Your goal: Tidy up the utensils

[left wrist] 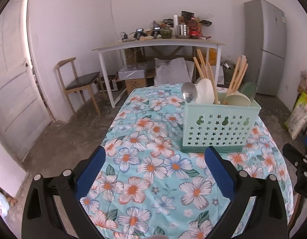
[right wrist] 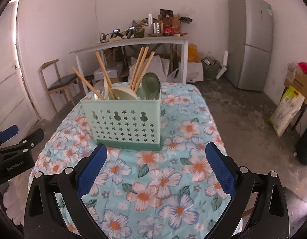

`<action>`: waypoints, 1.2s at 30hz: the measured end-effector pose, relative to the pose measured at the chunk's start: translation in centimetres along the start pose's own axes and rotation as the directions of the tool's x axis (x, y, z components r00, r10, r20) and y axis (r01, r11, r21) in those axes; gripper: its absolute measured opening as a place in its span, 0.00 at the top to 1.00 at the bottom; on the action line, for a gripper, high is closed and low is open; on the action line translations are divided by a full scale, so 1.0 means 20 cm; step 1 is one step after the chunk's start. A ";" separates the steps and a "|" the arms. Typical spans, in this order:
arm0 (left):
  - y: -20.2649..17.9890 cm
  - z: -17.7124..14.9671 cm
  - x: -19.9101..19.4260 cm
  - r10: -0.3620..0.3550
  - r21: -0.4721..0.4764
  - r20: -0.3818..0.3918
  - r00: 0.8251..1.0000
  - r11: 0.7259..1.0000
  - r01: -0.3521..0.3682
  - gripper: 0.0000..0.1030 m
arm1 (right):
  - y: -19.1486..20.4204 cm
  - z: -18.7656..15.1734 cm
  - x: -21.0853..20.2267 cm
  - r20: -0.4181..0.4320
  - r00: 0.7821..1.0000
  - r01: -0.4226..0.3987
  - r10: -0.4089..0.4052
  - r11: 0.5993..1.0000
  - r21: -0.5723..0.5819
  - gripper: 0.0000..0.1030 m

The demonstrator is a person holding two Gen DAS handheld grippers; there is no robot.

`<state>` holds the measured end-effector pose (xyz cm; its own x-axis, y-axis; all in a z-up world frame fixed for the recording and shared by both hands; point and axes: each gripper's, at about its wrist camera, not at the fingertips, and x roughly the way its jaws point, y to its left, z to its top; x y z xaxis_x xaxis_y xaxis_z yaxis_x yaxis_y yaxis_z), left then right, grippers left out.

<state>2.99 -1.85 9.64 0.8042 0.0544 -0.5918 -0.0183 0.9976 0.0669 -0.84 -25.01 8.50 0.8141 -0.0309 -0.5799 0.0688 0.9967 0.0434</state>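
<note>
My right gripper (right wrist: 155, 159) and left gripper (left wrist: 155, 159) both stand wide open, holding nothing. Just ahead of them sits the mint green perforated plastic utensil caddy (right wrist: 123, 123) with wooden chopsticks (right wrist: 140, 67) and spoons. I judge it light and top-heavy; I would grasp its thin stiff rim.

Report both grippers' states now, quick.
Left gripper: open, holding nothing.
Right gripper: open, holding nothing.
</note>
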 end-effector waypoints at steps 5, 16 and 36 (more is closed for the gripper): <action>-0.01 0.01 -0.01 0.012 -0.008 0.006 1.000 1.000 -0.012 0.06 | -0.02 0.00 0.01 -0.009 1.000 0.014 -0.014 1.000 0.019 0.08; -0.02 0.01 0.06 0.015 -0.023 -0.049 0.999 1.000 -0.016 0.06 | -0.07 0.02 0.04 -0.020 0.999 0.026 -0.025 0.999 0.043 0.08; 0.02 -0.02 0.13 0.073 -0.024 -0.099 0.992 0.997 -0.076 0.06 | -0.05 0.03 0.09 -0.063 0.997 0.050 -0.049 0.999 0.012 0.08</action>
<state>4.83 -1.34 7.90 0.7379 0.1314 -0.6620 -0.0936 0.9913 0.0924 0.84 -26.14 7.97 0.7717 -0.0747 -0.6316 0.1160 0.9930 0.0242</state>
